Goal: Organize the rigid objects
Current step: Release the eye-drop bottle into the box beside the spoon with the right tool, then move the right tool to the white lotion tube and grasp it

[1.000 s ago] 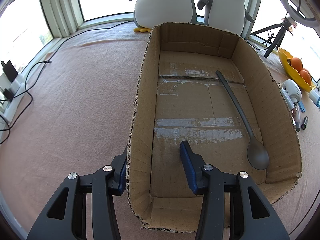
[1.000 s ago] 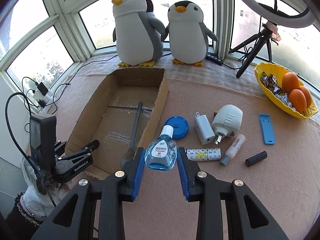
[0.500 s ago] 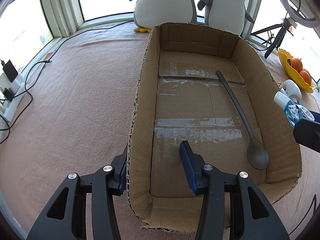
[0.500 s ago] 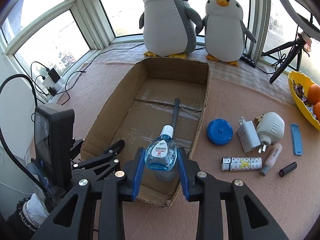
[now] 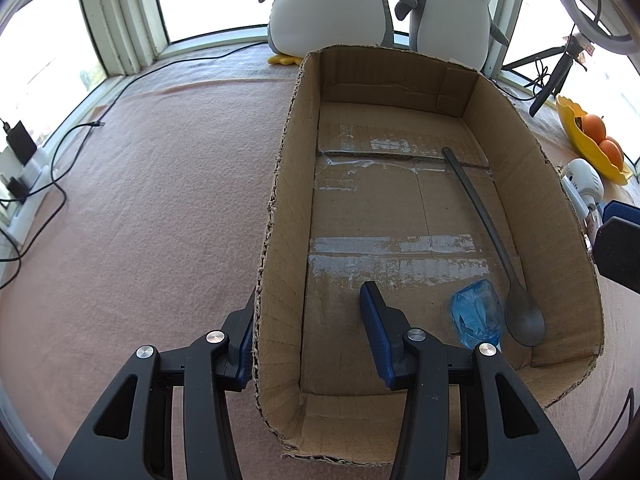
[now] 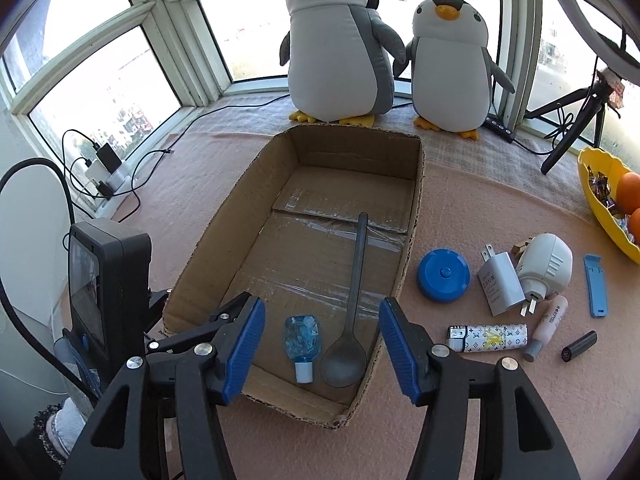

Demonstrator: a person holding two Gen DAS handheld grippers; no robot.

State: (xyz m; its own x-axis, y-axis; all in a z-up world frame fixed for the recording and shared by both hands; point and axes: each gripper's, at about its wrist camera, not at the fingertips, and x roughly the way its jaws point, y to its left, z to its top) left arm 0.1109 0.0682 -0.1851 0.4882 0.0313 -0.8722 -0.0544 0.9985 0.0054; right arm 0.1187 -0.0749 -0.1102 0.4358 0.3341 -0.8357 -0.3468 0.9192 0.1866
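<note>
Left hand-held gripper (image 5: 308,320): clamped on the left wall of the cardboard box (image 5: 280,216), one blue pad outside the wall, the other inside; it holds the box steady.
Charger block and cables (image 6: 104,168): at the far left by the window, well apart from the box.
Cardboard box: open-topped, on the pink-covered counter (image 5: 160,200), clear tape strips across its floor.
Blue bottle (image 6: 302,340): lying on its side on the box floor at the near end, white cap toward the near wall, just beside the spoon bowl; no pad touches it.
Grey spoon (image 6: 352,304): lying lengthwise in the box, bowl at the near end, handle reaching toward the far wall.
Right hand-held gripper (image 6: 322,350): above the near end of the box, jaws opening, blue pads wide apart with nothing pressed between them.
Plush penguins (image 6: 340,40): two, upright behind the box at the window.
Loose items on the counter, right of the box: blue round lid (image 6: 443,275), white charger plug (image 6: 500,283), white round adapter (image 6: 546,266), patterned lighter (image 6: 486,337), pale tube (image 6: 546,328), blue clip (image 6: 596,290), black cylinder (image 6: 579,345).
Yellow bowl (image 6: 592,196): far right, holding oranges and sweets.
</note>
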